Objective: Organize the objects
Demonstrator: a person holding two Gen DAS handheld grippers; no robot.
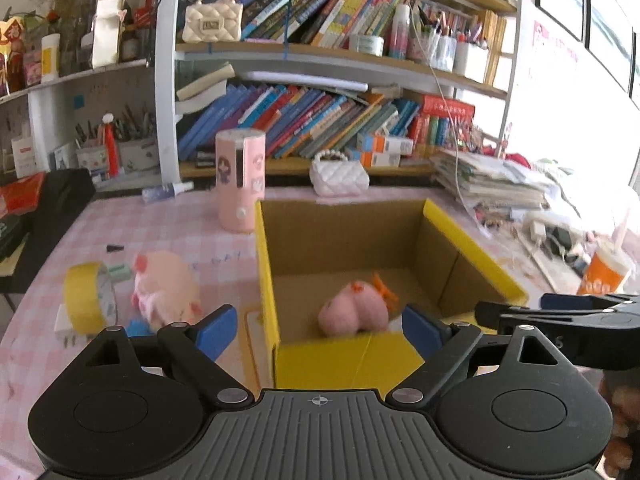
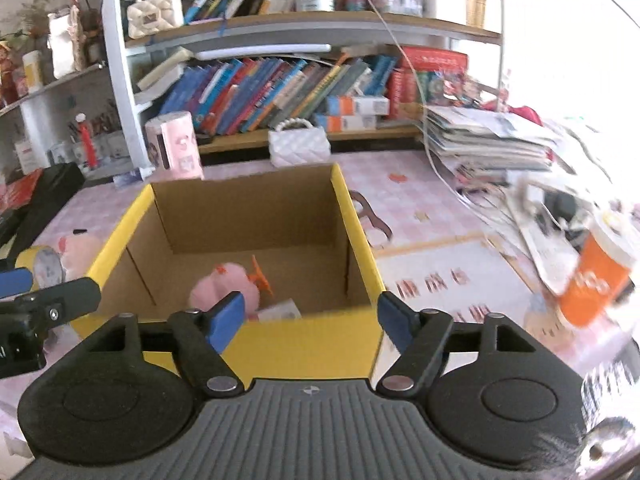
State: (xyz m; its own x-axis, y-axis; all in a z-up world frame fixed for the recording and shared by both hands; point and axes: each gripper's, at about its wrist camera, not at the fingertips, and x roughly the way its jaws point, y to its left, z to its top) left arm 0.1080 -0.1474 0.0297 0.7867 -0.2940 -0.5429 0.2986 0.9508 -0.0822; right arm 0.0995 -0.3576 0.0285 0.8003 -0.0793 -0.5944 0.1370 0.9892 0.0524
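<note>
Item: yellow cardboard box (image 1: 276,272), top open, standing on the pink checked table (image 1: 224,258). Contents: one small pink plush (image 1: 354,312) on the box floor near the front wall, an orange hair clip (image 1: 384,290) touching it at its 2 o'clock, and a pale card-like item (image 2: 280,310) beside it, too blurred to identify.

Outside the box, at its 9 o'clock: a larger pink plush (image 1: 166,290), and beyond that a yellow-rimmed round clock (image 1: 90,296) lying tilted. At the box's 11 o'clock a pink cylinder with stickers (image 1: 240,180) stands upright; at 12 o'clock, a white quilted mini handbag (image 1: 338,174). At 3 o'clock, well apart, an orange cup (image 1: 604,276).

Left gripper (image 1: 320,330): jaws spread wide, holding nothing, poised over the box's front left corner.

Right gripper (image 2: 312,316): jaws spread wide, holding nothing, poised over the box's front wall.
</note>
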